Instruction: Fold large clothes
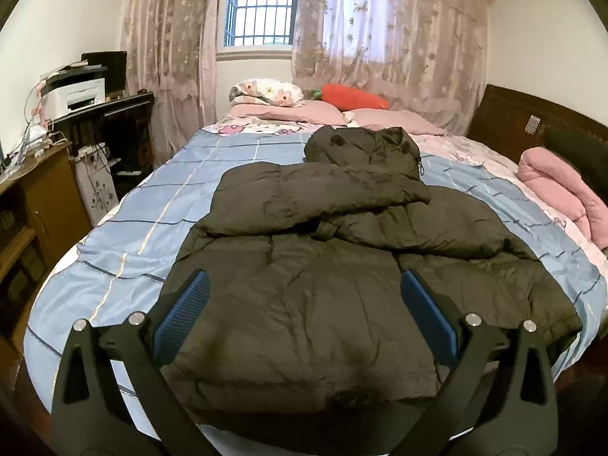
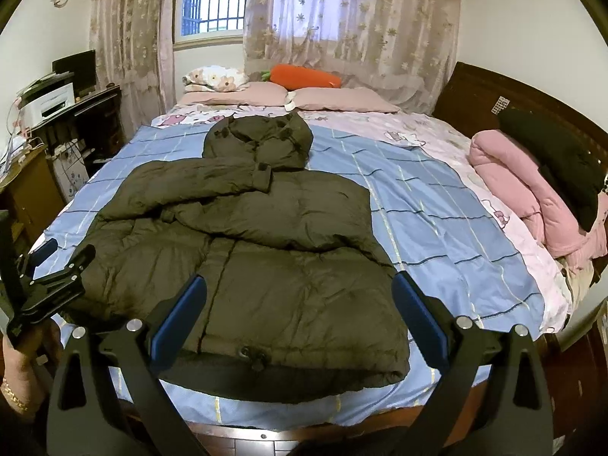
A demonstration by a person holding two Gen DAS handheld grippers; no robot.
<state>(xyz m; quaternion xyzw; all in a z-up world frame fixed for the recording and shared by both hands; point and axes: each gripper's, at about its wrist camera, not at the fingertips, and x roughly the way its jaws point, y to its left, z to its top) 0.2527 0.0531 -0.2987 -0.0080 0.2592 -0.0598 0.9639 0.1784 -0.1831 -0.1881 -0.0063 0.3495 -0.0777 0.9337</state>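
Observation:
A dark olive puffer jacket lies flat on the bed, hood toward the pillows, both sleeves folded across the chest. It also shows in the right wrist view. My left gripper is open and empty, held above the jacket's lower hem. My right gripper is open and empty above the hem's right part. The left gripper also shows at the left edge of the right wrist view, beside the jacket's left side.
The bed has a blue checked sheet. Pink pillows and an orange carrot plush lie at the far end. A rolled pink quilt lies at the right. A desk with a printer stands at the left.

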